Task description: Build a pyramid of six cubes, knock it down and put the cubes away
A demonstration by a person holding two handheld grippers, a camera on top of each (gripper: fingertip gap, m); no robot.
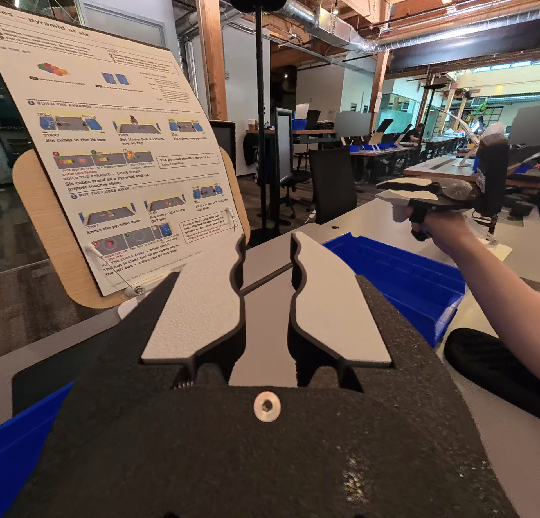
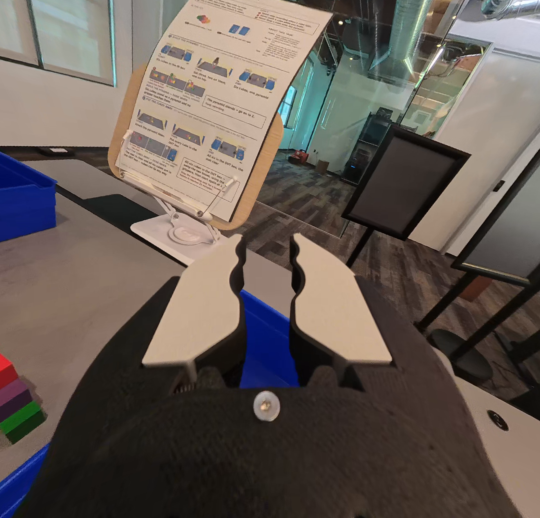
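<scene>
Grippers raised off table, left gripper [image 1: 266, 266] and right gripper [image 2: 266, 266] both spread, empty. Probably between steps; next, lower toward cubes [image 2: 16, 401].

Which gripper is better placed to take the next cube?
Probably the right gripper: its view shows red, purple and green cubes beside it. The left gripper, also open, sees none.
</scene>
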